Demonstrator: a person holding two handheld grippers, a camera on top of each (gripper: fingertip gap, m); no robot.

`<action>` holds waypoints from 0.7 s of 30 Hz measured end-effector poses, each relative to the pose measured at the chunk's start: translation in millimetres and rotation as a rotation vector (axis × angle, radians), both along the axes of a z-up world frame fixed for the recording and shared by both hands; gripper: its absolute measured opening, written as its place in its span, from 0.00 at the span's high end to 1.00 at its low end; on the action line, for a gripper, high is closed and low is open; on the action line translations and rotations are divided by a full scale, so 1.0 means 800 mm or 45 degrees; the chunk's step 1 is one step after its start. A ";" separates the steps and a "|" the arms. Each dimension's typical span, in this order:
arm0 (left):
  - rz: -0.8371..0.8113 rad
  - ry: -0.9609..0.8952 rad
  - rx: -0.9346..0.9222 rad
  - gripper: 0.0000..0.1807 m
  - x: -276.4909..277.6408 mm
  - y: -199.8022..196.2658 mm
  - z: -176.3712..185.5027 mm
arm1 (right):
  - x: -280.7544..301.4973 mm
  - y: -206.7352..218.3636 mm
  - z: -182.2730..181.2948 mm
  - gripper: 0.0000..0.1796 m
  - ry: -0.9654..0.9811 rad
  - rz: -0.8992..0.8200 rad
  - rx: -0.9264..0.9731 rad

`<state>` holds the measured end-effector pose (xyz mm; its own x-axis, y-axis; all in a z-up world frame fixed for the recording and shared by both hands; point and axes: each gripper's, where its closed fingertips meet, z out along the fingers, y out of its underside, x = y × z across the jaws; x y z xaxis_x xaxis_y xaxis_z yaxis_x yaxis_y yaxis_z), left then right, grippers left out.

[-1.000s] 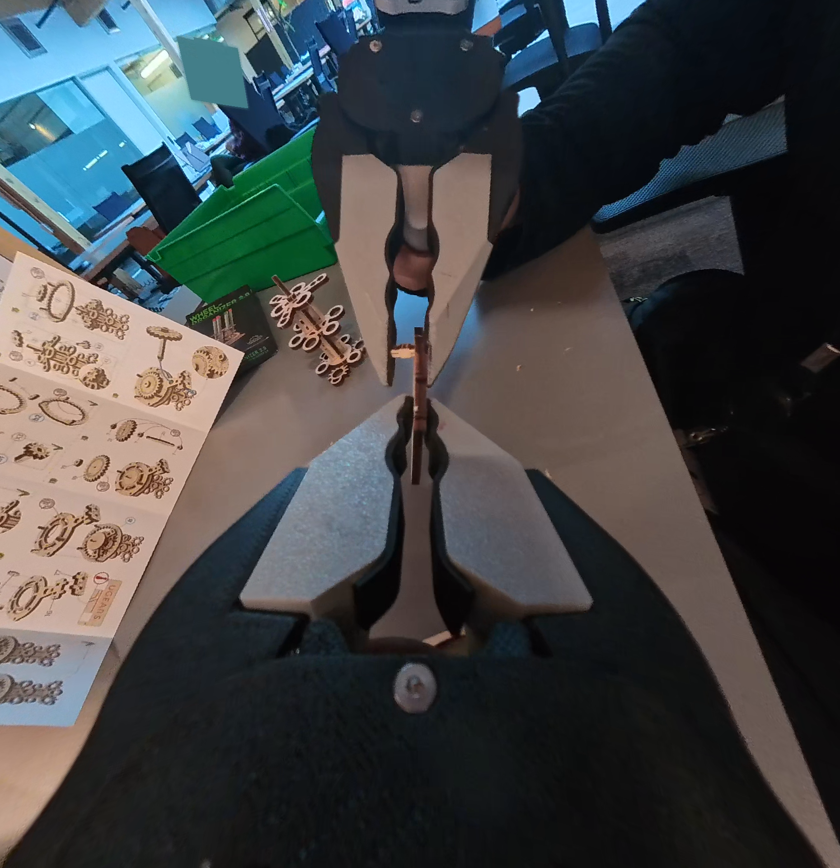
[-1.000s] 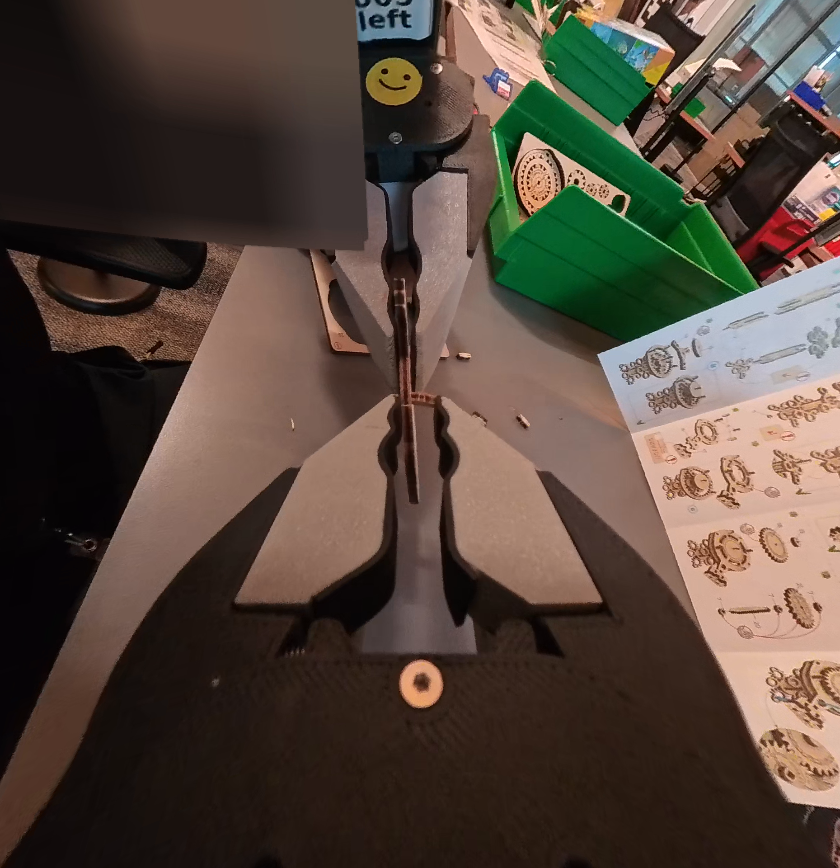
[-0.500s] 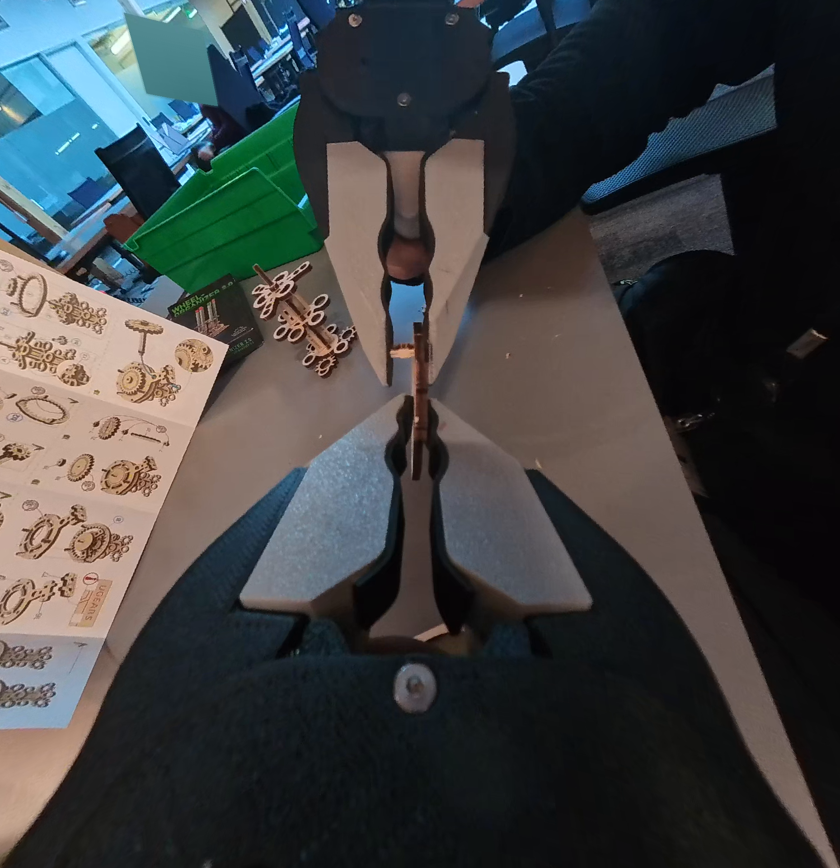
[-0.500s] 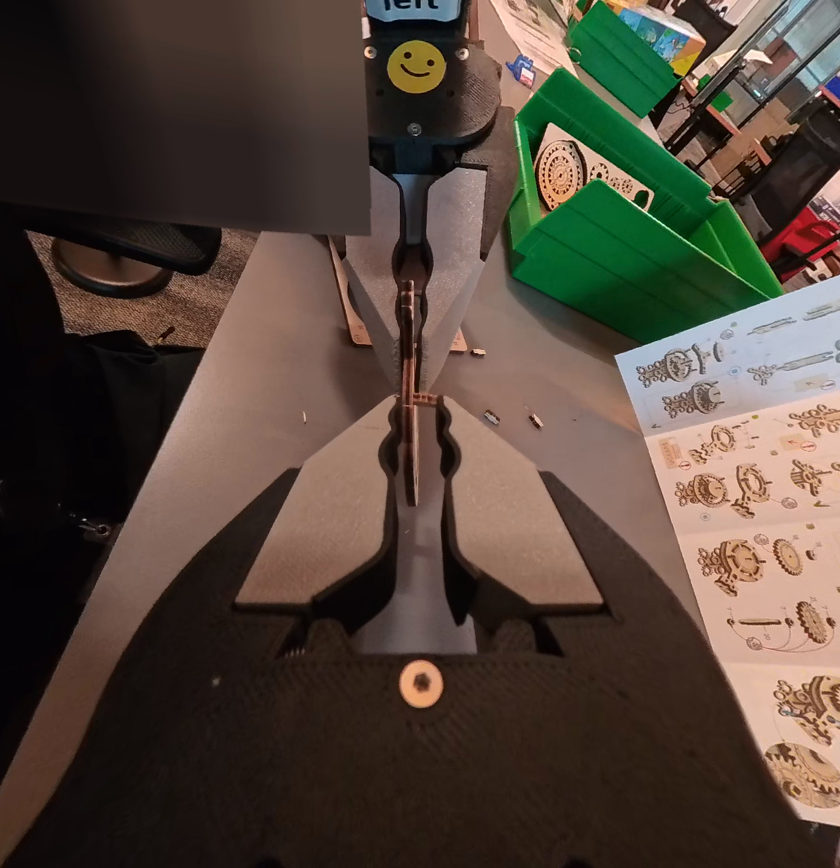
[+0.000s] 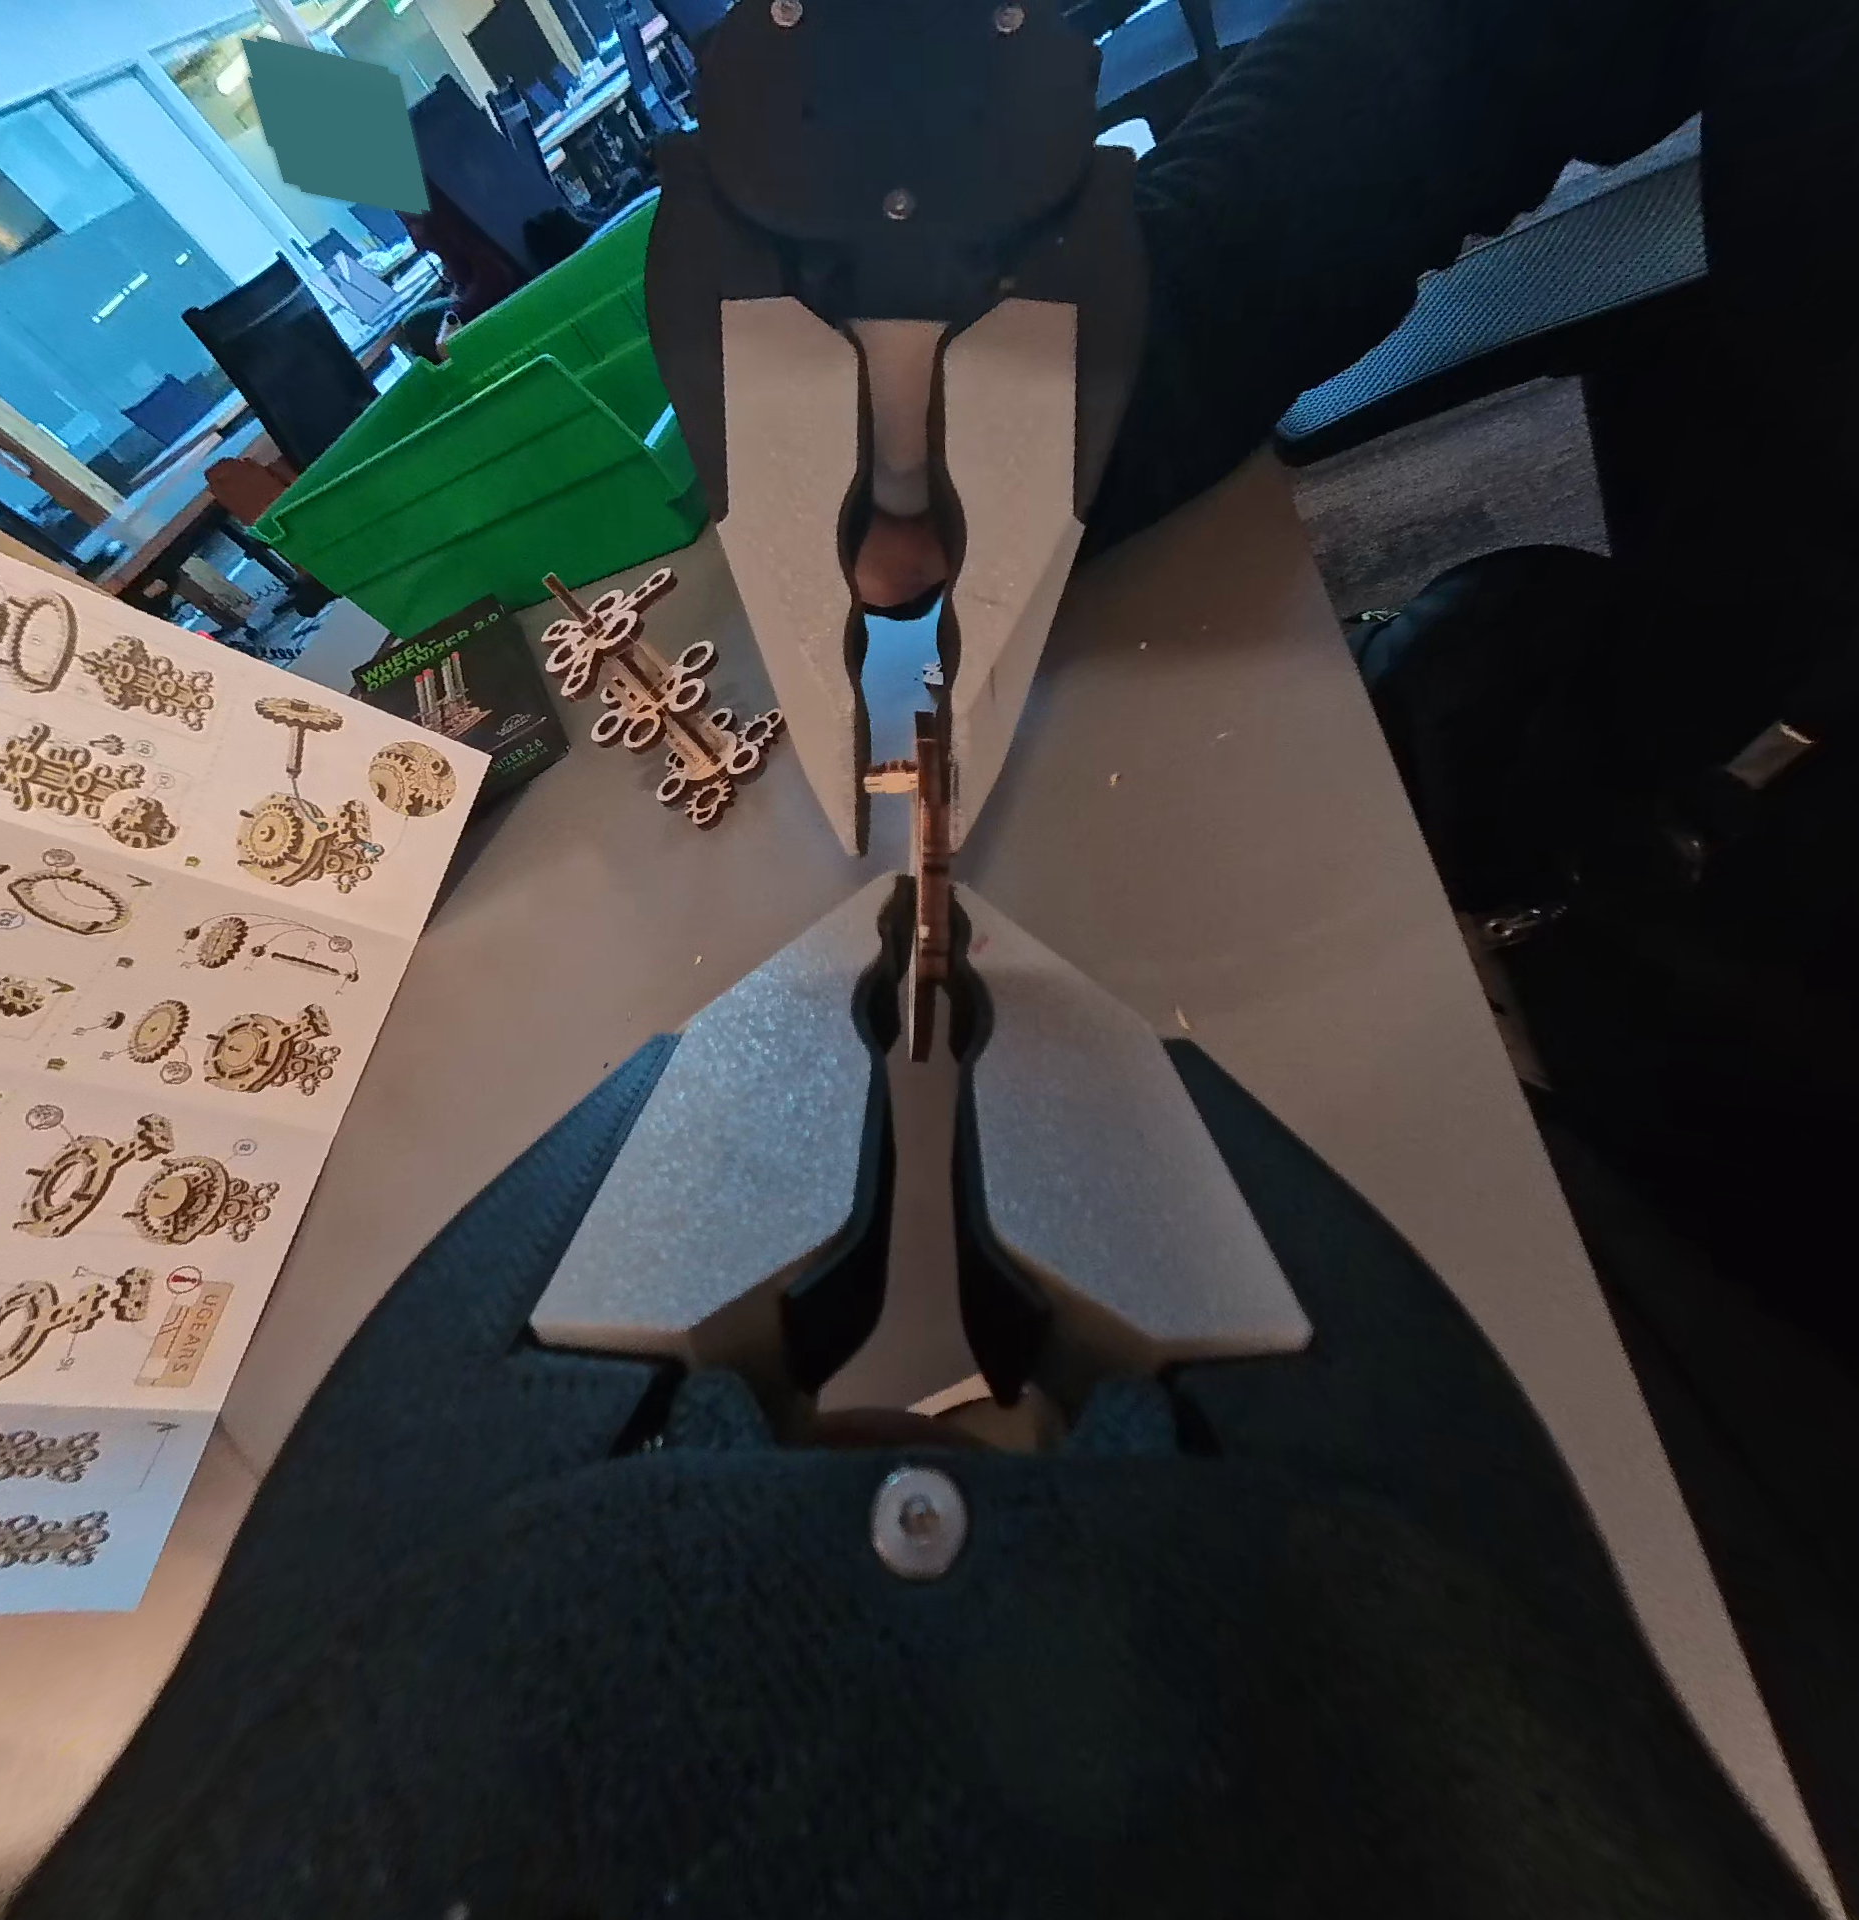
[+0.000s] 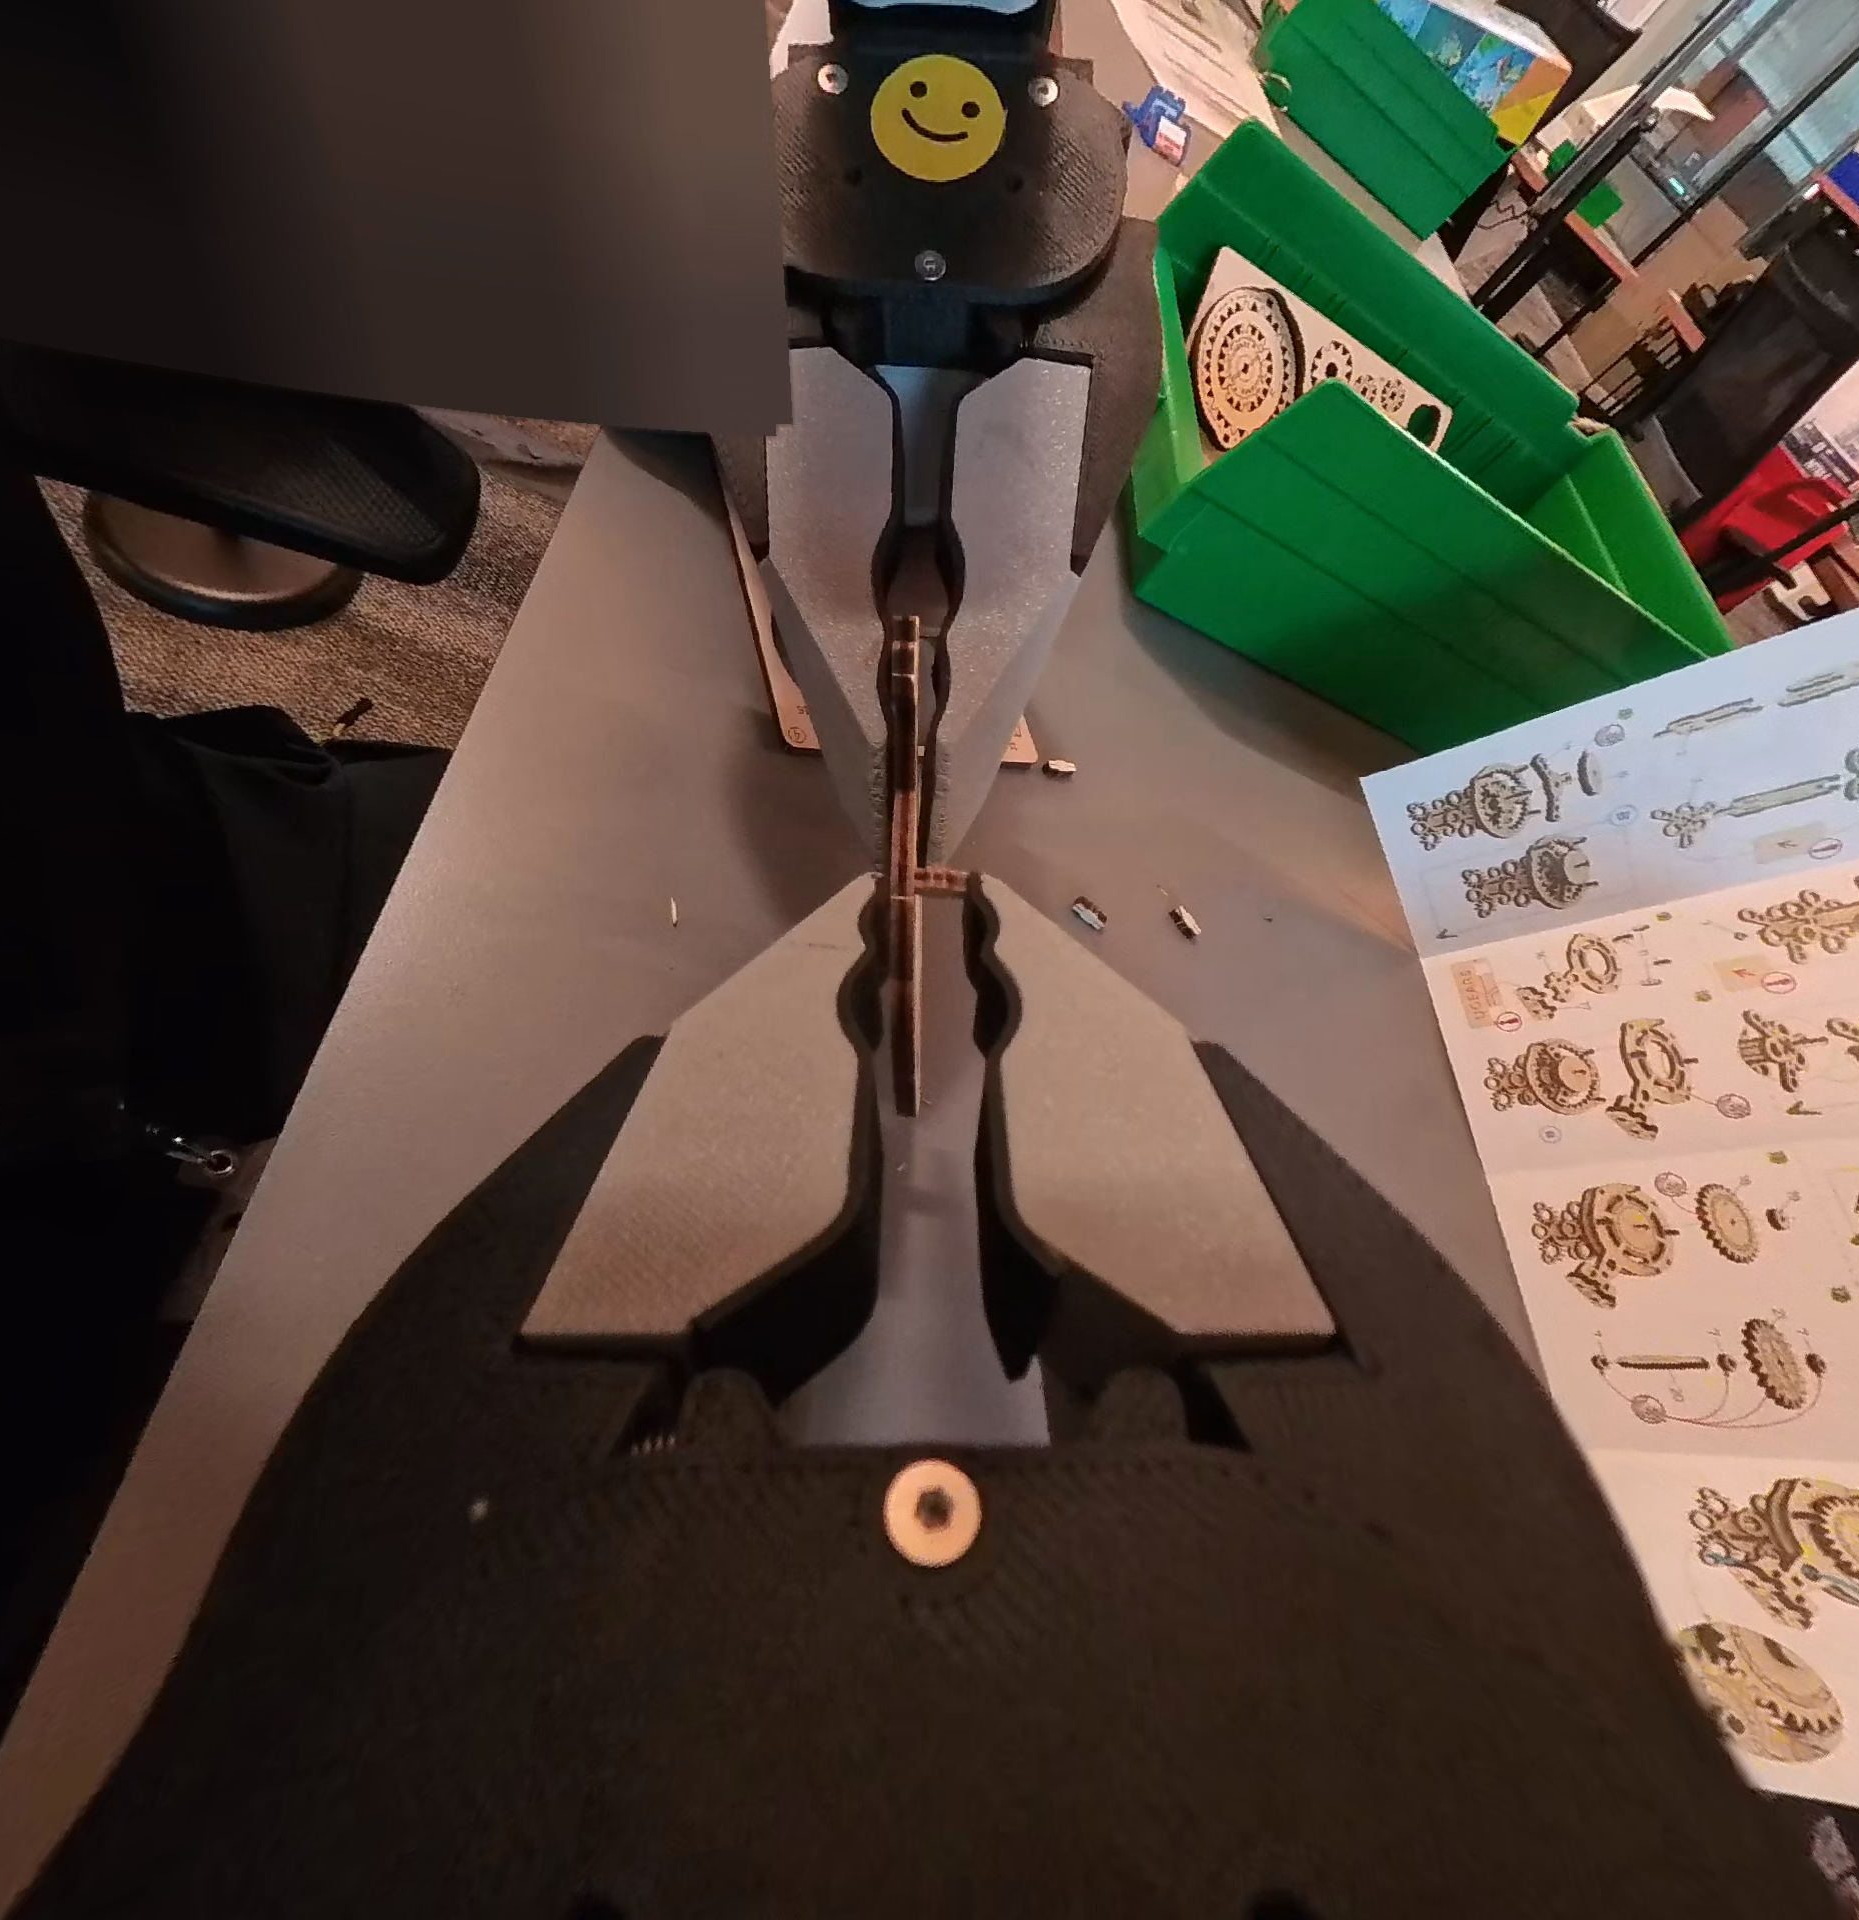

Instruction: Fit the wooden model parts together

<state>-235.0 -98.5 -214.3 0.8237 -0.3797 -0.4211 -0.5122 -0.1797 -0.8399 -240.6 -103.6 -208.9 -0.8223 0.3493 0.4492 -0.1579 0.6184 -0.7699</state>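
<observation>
A thin wooden disc, seen edge-on, is held upright above the grey table between both grippers. My left gripper is shut on its near edge. My right gripper faces it from the far side, its jaws closed on the disc's other edge and on a small wooden peg that sticks out sideways from the disc. In the right wrist view, my right gripper presses the peg against the disc. The left gripper is opposite, tip to tip.
Green bins hold a sheet of wooden parts. An instruction sheet lies to one side. A ringed wooden assembly and a small dark box lie beyond. Loose pegs are on the table. A dark sleeve is behind.
Both grippers keep their hold on the disc and peg. The joined pair has shifted slightly over the table, so the background has slid a little in both views.
</observation>
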 end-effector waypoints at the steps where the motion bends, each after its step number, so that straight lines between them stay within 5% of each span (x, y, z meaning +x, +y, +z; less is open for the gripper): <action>1: 0.000 0.001 -0.001 0.99 0.000 0.000 0.000 | 0.000 0.000 0.000 0.95 -0.003 -0.002 0.000; 21: -0.028 0.006 -0.014 1.00 0.006 0.000 -0.003 | 0.002 -0.005 0.003 0.91 0.016 0.013 -0.051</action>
<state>-230.6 -98.6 -216.6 0.8131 -0.4023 -0.4206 -0.5200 -0.1772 -0.8356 -239.4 -108.0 -206.6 -0.8205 0.3586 0.4452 -0.1737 0.5856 -0.7918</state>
